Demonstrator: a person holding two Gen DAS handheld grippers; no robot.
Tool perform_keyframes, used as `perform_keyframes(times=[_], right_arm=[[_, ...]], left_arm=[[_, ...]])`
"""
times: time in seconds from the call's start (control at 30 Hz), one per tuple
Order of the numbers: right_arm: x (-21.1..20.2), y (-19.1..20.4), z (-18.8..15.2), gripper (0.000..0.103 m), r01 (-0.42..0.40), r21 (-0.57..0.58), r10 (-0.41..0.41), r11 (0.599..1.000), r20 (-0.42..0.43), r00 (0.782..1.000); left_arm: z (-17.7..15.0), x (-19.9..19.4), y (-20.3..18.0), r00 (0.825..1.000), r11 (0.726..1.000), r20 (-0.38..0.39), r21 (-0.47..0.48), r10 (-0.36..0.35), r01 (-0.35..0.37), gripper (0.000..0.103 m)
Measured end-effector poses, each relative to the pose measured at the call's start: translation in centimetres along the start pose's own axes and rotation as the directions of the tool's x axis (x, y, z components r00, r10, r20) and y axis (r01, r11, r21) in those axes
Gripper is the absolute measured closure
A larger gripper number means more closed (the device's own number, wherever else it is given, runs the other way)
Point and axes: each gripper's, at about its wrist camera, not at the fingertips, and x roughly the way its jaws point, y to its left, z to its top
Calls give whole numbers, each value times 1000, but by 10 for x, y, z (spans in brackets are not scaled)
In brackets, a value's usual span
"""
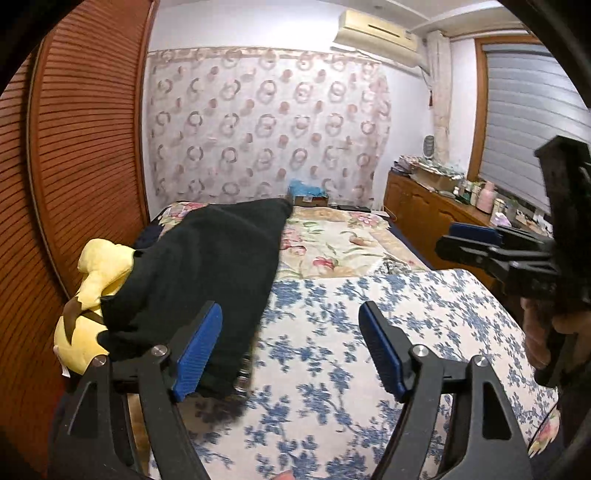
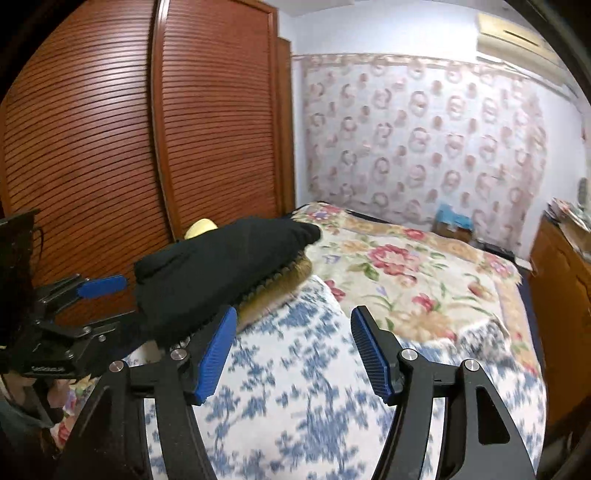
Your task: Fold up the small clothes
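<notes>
Left wrist: black garment [image 1: 207, 266] on bed [image 1: 332, 332]

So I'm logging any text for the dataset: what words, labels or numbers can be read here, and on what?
None reads clearly.
Left claw body: small pale lettering, too blurred.
Cardboard box at the bed's far end: label too small.
Air conditioner: no legible marking.

Louvred wooden wardrobe [image 2: 110, 147], yellow plush toy [image 1: 92, 295], floral bedspread [image 2: 424, 280], air conditioner [image 1: 376, 33], wooden dresser [image 1: 424, 214]
</notes>
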Motion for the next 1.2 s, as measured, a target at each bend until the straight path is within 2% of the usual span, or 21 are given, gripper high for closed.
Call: perform_keyframes(times=[0.27,0.43,0.63,0.83,1.2], right_arm=[[-68,25,-40,37,120,72,-124,990,57,991],[-107,39,-52,37,220,140,-234,965,93,968],[-143,56,-57,37,273,189,-300,943,133,945],[-151,79,-65,37,289,200,-318,936,136,938],[-143,55,-72,37,291,209,-321,934,130,938]], left_arm=[[0,-16,-41,998,998,20,46,-54,53,26],[5,-30,-57,998,998,51,59,-21,18,26],[9,-42,-64,997,998,69,54,17,-21,26],[8,-44,-68,996,997,83,60,38,-43,26],[7,-45,-70,996,997,76,59,38,-43,26]])
